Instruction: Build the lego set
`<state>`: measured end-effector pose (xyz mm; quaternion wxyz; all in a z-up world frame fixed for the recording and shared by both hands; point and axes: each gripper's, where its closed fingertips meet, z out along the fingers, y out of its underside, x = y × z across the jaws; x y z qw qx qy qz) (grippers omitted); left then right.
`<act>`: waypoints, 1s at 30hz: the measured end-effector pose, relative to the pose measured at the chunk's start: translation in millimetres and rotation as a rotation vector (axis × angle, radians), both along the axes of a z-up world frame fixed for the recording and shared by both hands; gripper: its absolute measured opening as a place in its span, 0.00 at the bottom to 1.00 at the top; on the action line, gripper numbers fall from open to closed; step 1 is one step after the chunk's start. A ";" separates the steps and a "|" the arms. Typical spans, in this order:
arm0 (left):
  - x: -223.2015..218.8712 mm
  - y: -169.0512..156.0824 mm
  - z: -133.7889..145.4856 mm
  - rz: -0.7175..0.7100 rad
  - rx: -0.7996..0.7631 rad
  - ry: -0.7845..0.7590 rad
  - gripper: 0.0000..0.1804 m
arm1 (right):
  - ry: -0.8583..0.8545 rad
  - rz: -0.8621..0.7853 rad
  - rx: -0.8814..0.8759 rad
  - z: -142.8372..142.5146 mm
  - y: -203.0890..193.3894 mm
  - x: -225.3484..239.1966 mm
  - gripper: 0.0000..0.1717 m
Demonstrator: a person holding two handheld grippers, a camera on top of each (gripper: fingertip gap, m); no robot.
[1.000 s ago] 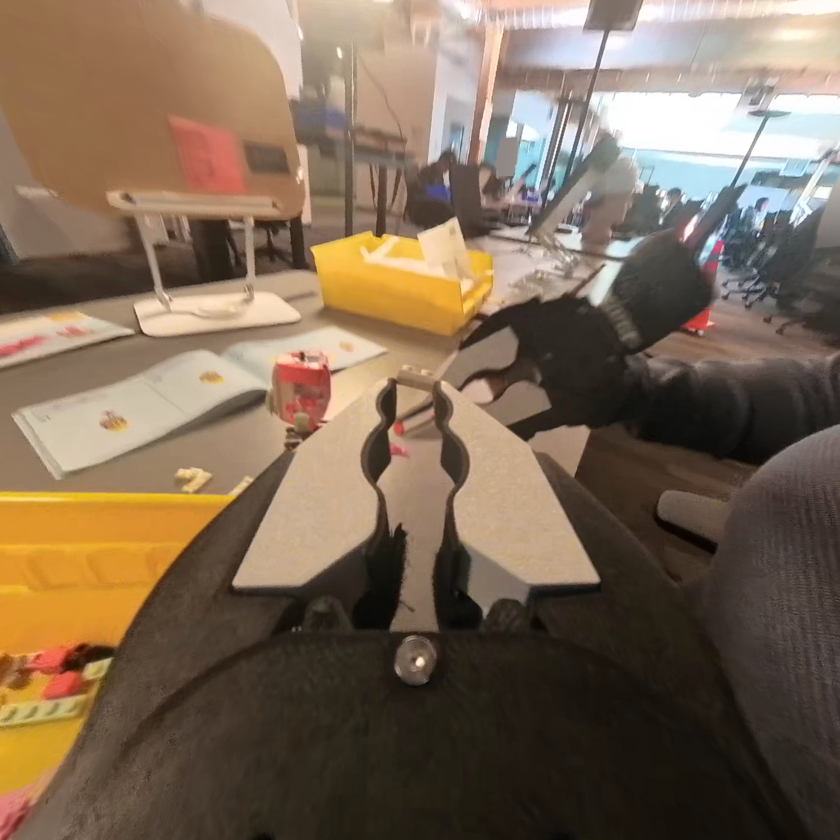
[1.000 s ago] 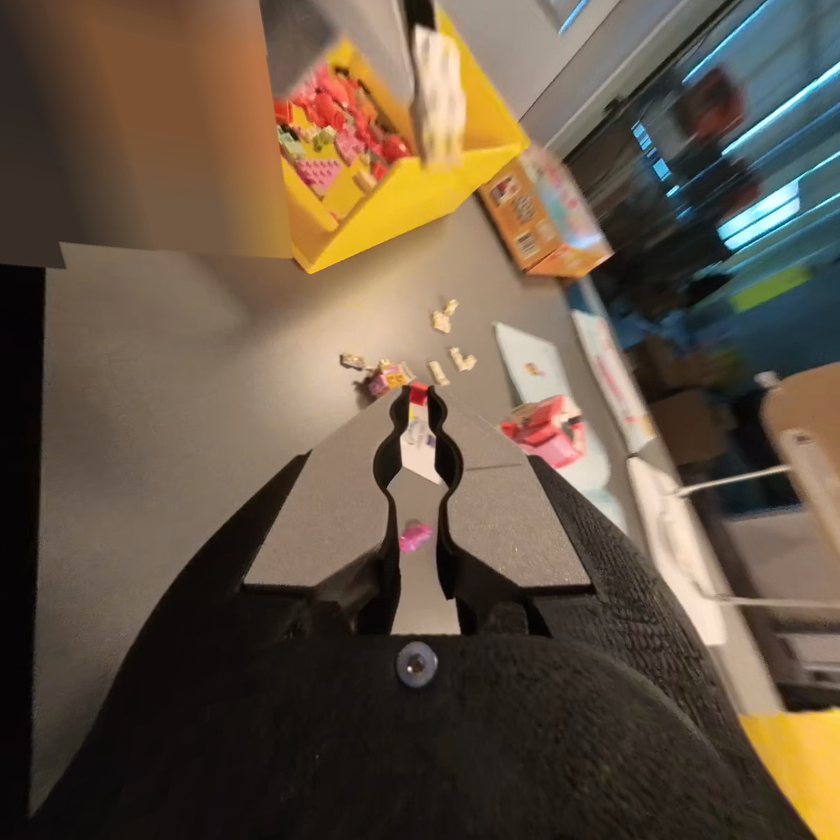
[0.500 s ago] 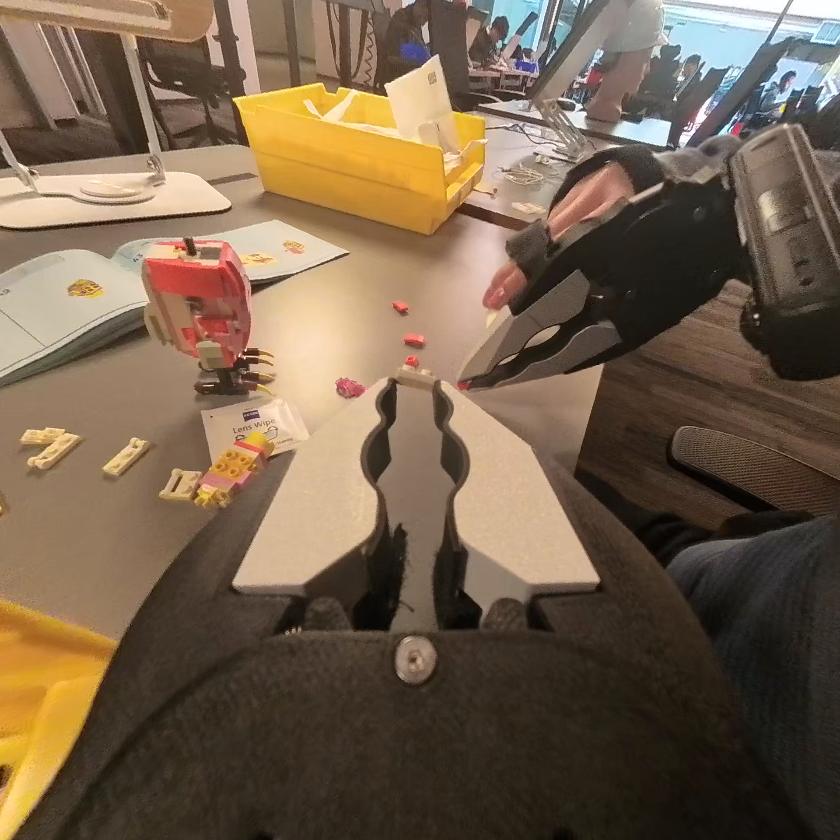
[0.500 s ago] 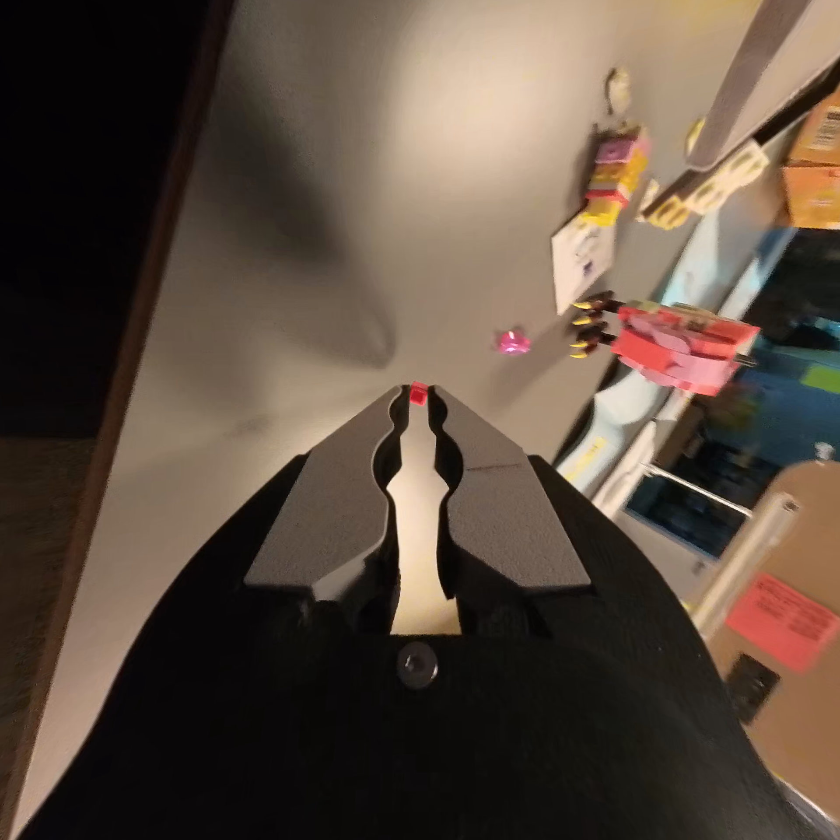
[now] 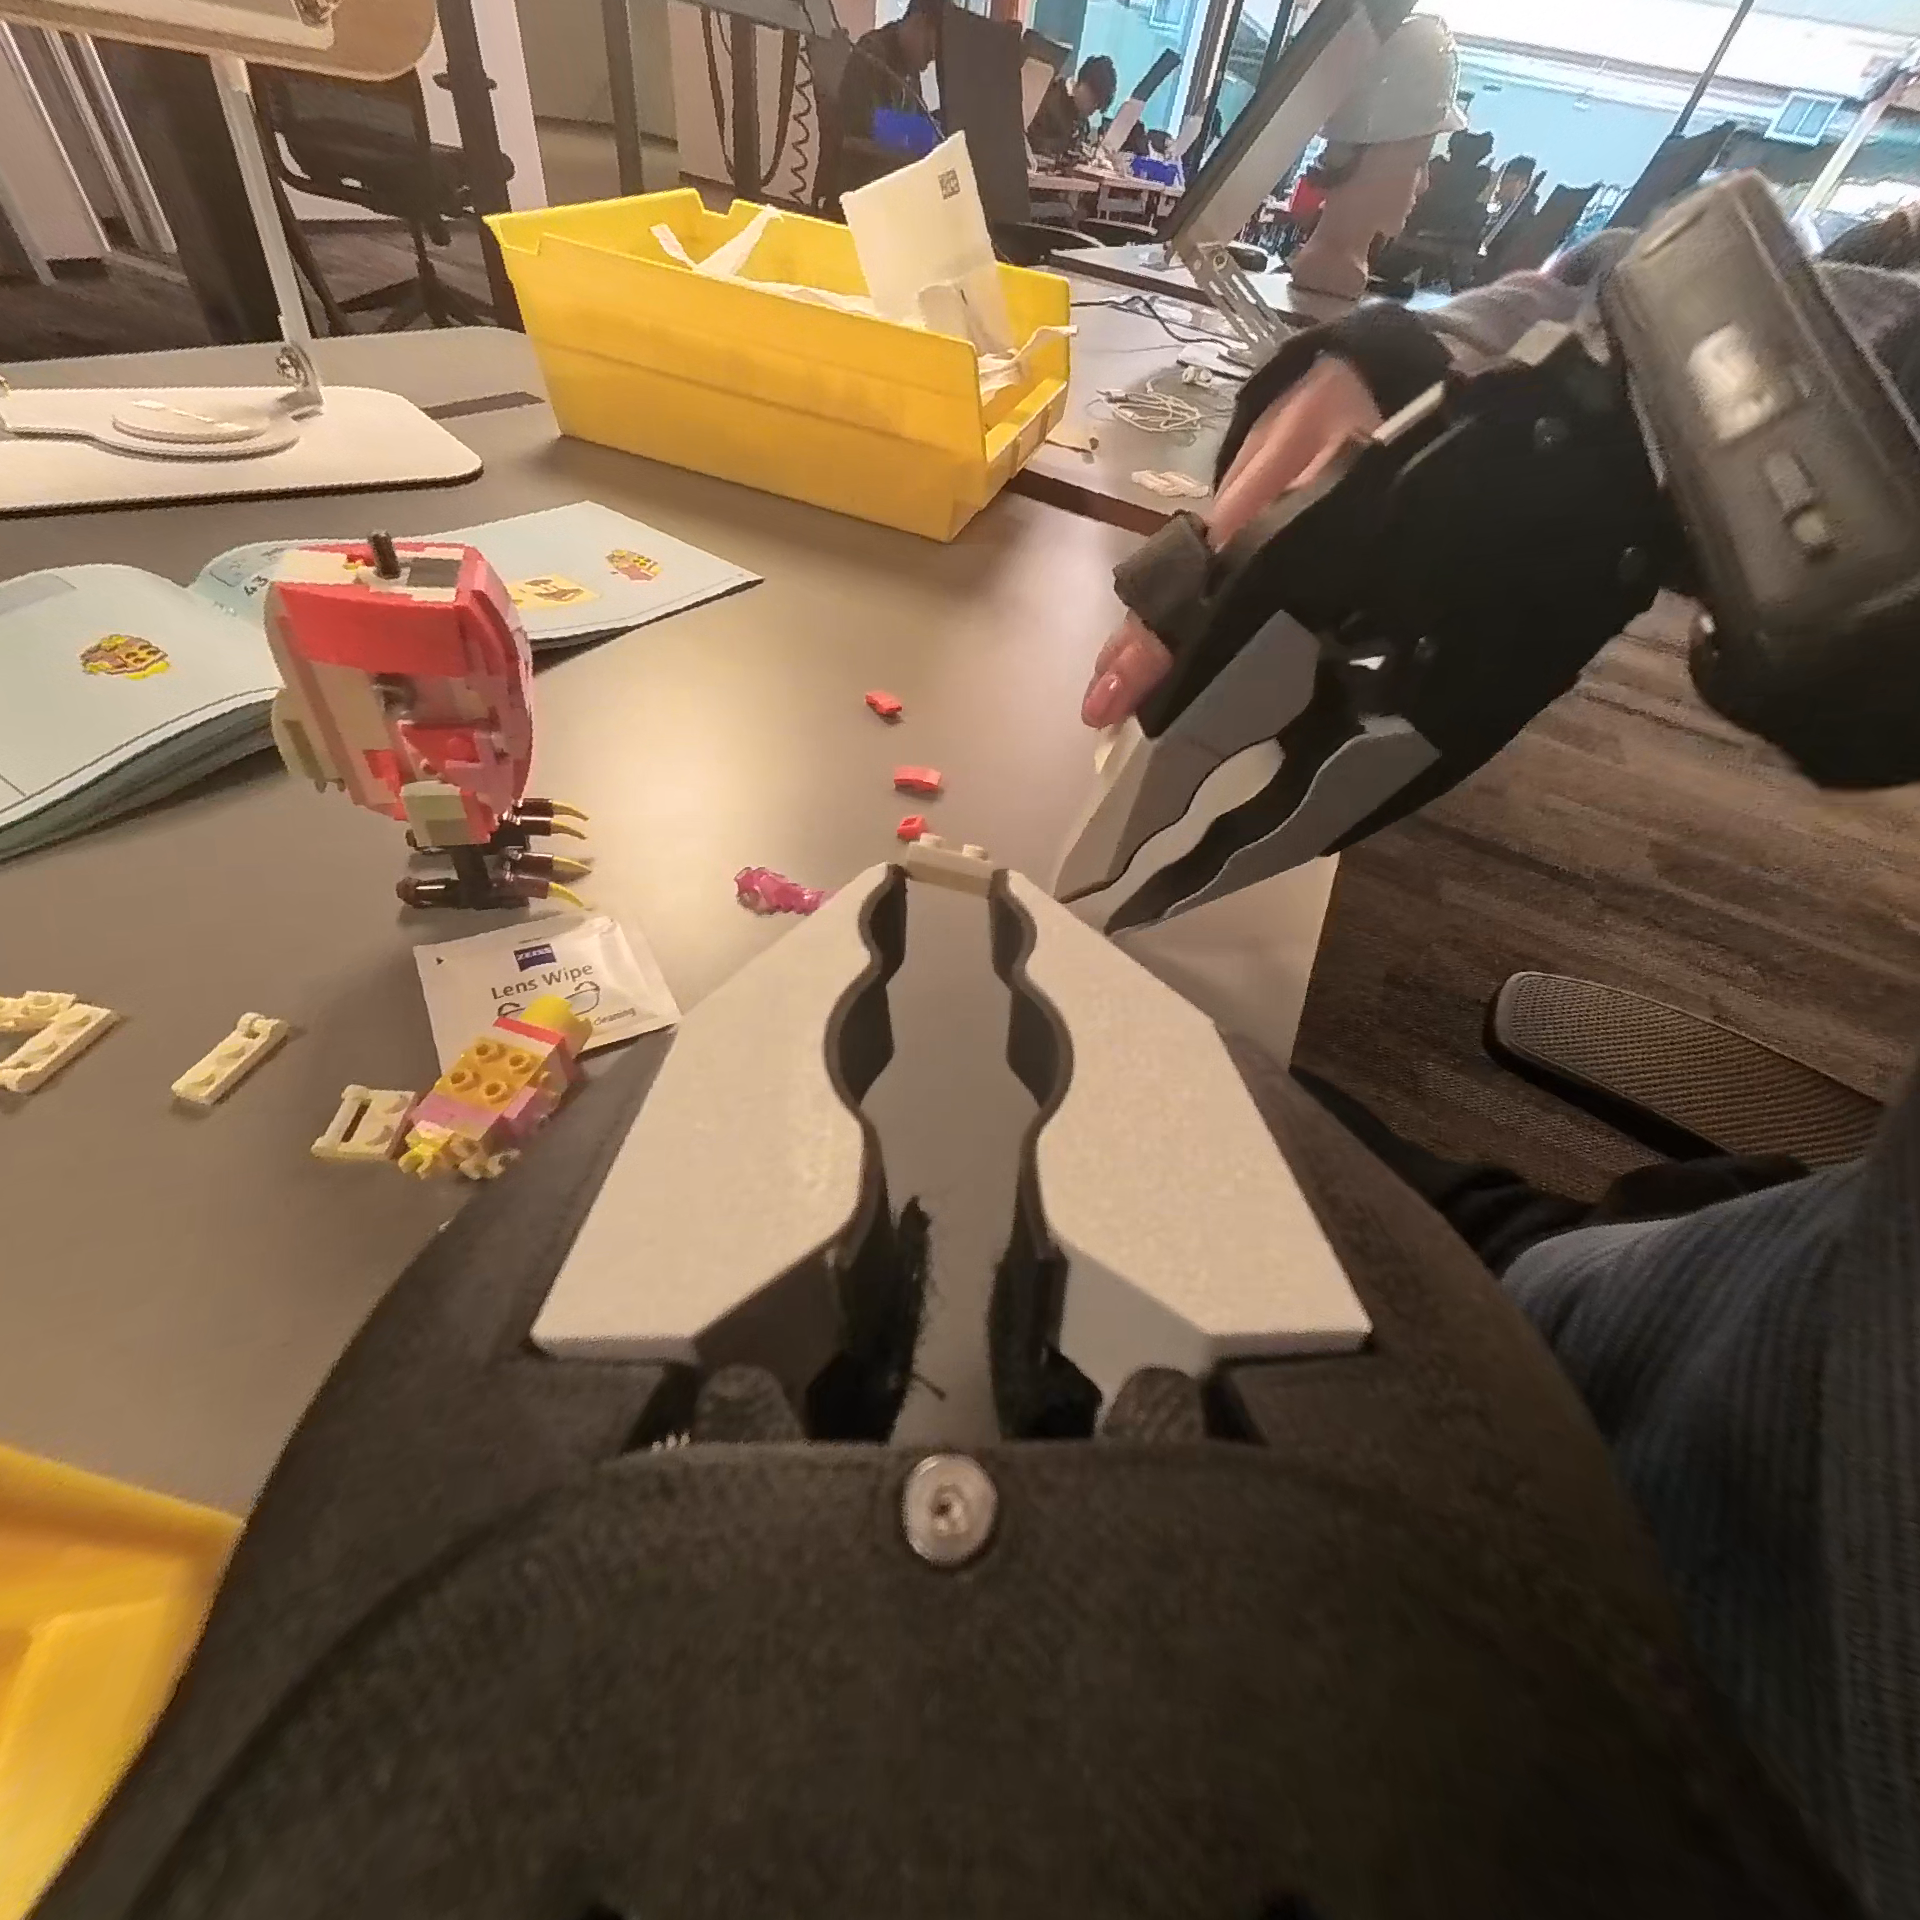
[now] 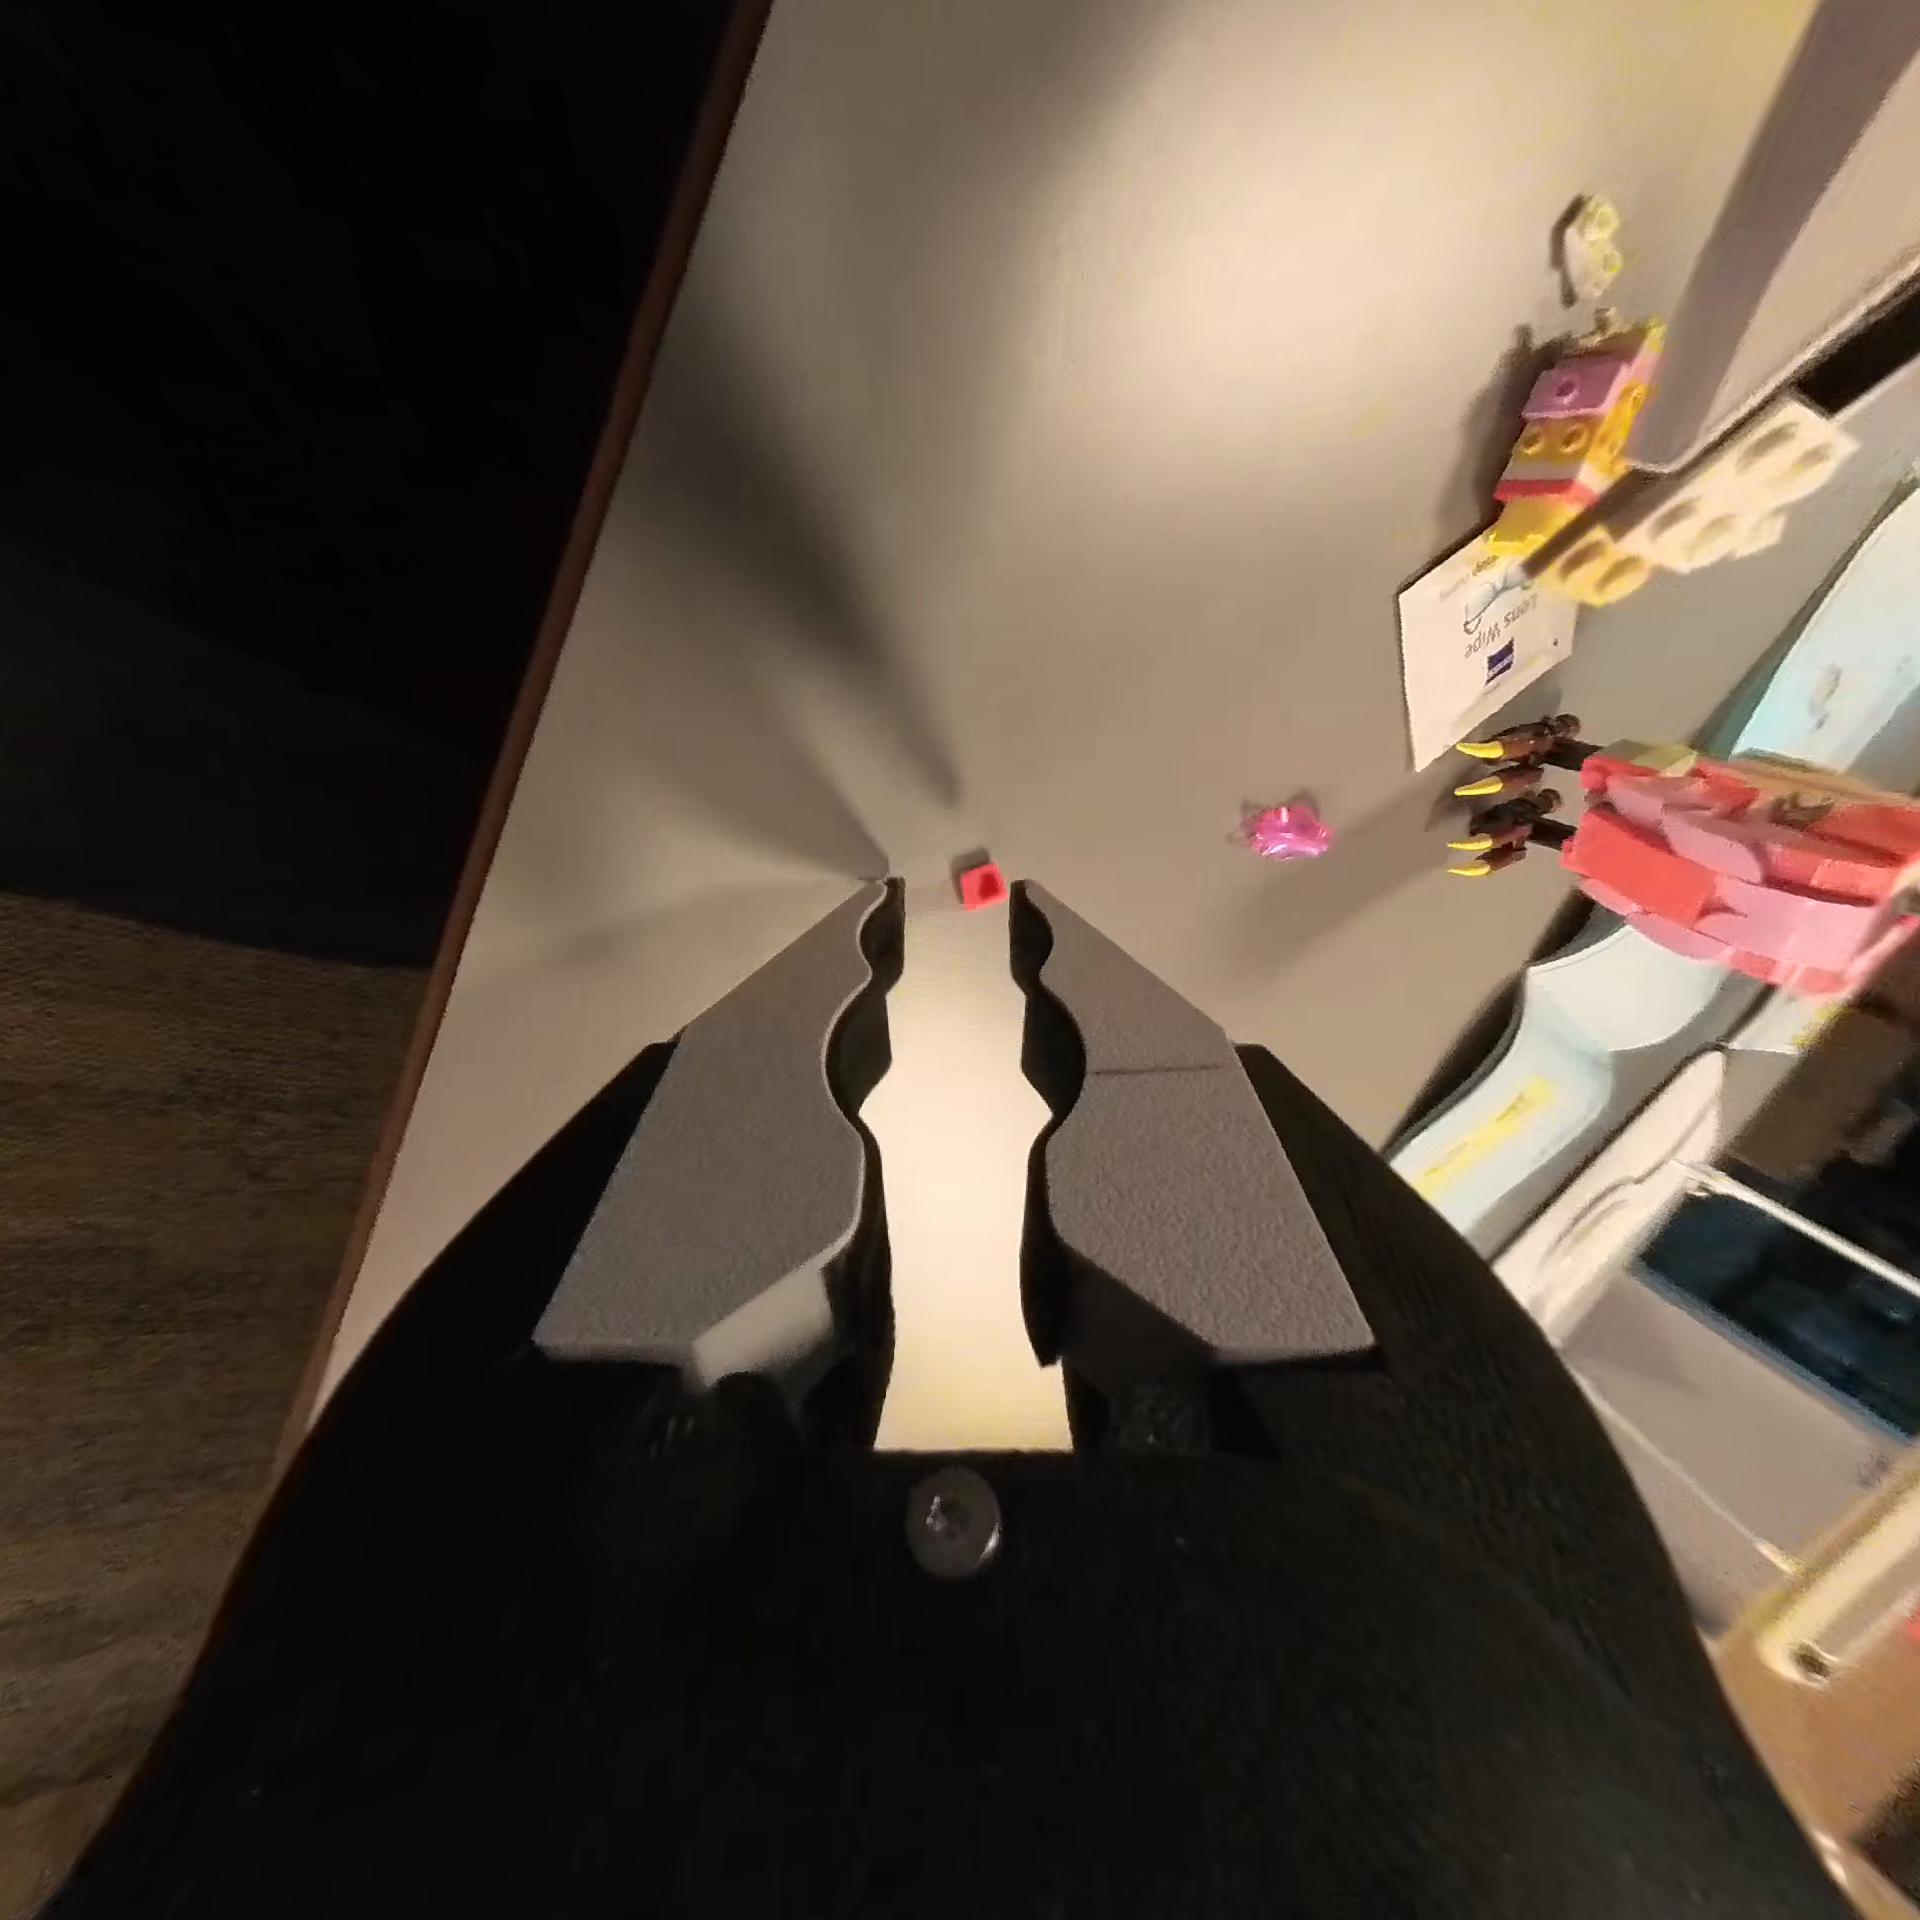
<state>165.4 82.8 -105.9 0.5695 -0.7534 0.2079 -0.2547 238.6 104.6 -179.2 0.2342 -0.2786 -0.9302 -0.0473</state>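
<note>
My left gripper is shut on a cream Lego plate, pinched at the fingertips above the grey table. The plate also shows from below in the right wrist view. My right gripper is open, tips just above the table near its edge. A tiny red piece lies on the table between its fingertips, not pressed by either pad. In the left wrist view the right gripper points down just right of my left tips. A red-and-pink bird model stands to the left.
Small red pieces, a clear pink piece, a wipe packet, a pink-yellow sub-build and cream plates lie about. An open booklet and yellow bins stand around. The table edge is close. There is about 11 cm between the tips of the two grippers.
My right gripper swung down to the table near its edge, then opened; the red piece it pinched now lies on the table between its tips. My left gripper kept hold of the cream plate.
</note>
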 end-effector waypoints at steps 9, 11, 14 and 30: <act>2.1 -1.5 1.7 -0.019 0.000 -0.022 0.08 | 0.078 -0.442 -0.462 6.4 3.7 -4.1 0.09; 2.1 -1.7 2.0 -0.021 0.000 -0.025 0.08 | 0.066 -0.567 -0.613 2.0 2.1 -1.9 0.08; 2.3 -2.2 2.7 -0.025 0.000 -0.033 0.08 | 0.115 -0.589 -0.707 -0.9 4.0 -2.0 0.09; 8.6 -2.8 -1.1 -0.055 -0.022 -0.048 0.08 | 0.319 -0.320 -0.869 -2.4 2.2 -7.8 0.09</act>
